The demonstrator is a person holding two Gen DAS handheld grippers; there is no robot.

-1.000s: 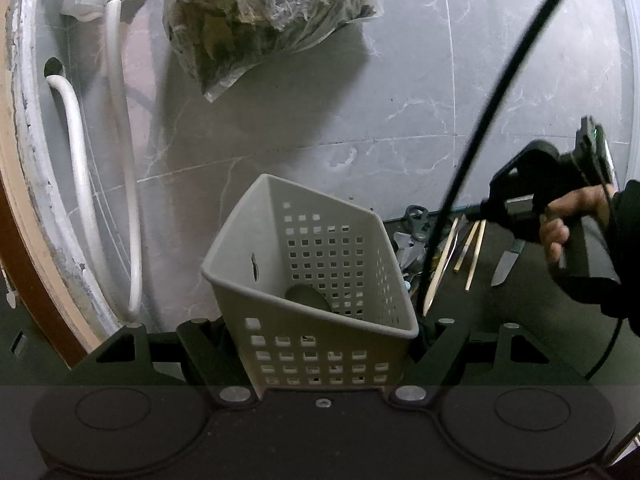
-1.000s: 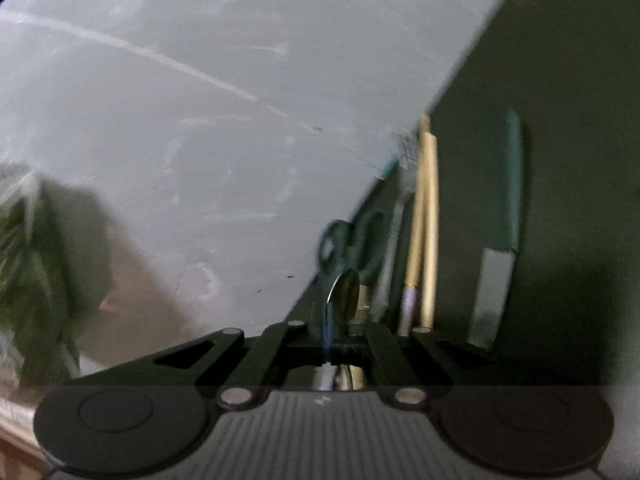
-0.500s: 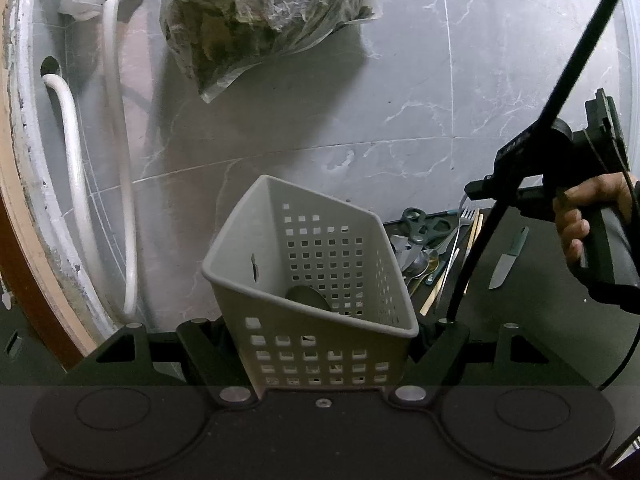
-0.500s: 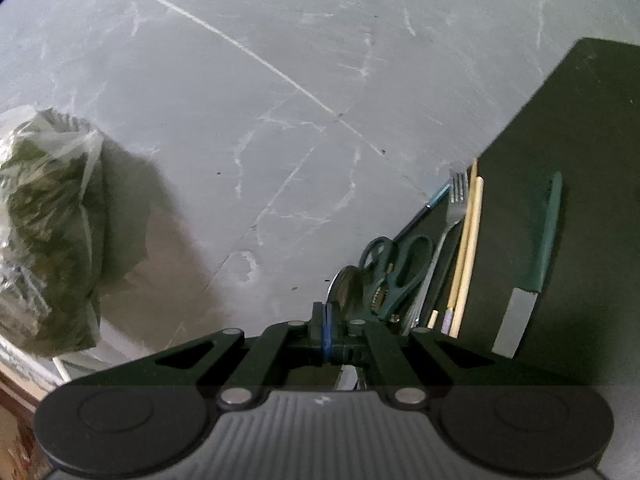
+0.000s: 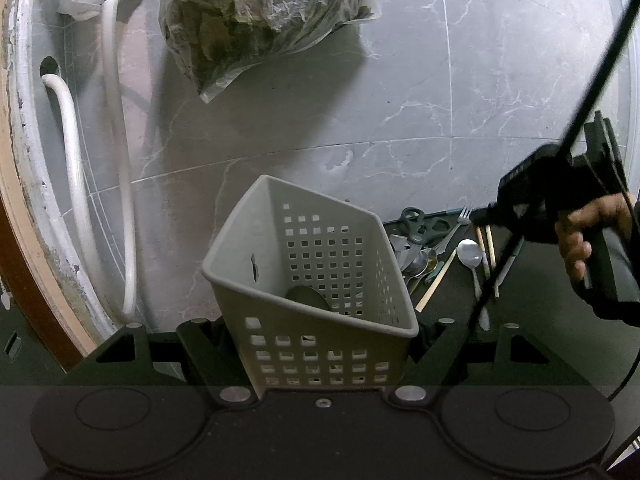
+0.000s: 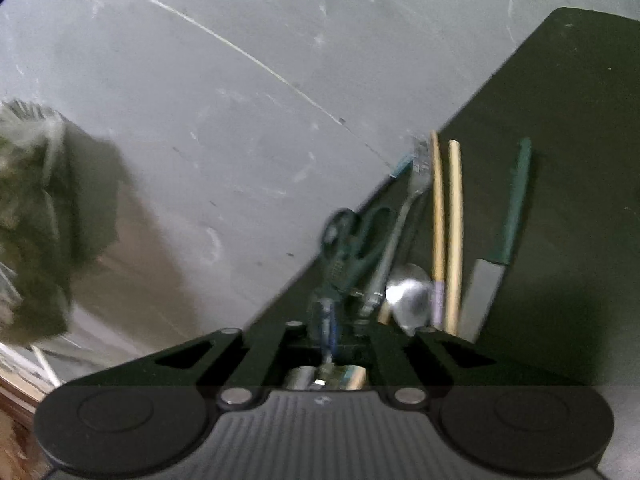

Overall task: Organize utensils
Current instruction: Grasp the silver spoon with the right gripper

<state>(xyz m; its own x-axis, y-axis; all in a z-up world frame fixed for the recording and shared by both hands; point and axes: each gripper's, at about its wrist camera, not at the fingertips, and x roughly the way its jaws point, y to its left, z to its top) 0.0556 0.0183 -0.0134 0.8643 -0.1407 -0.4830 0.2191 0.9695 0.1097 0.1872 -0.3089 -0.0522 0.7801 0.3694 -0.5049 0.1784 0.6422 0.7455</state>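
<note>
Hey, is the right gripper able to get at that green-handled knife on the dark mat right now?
Probably yes. The knife lies alone at the pile's right edge, nothing on top of it, just ahead-right of the right gripper, whose jaws are opening with nothing clearly between them.

Black claw (image 5: pixel 320 344), silver screws, black cable (image 5: pixel 568 152)

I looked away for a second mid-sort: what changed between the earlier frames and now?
The right gripper, which held a spoon edge-on, is opening its jaws; the spoon now lies bowl-up on the dark mat by the chopsticks. The left gripper stayed clamped on the basket, unmoved.
</note>
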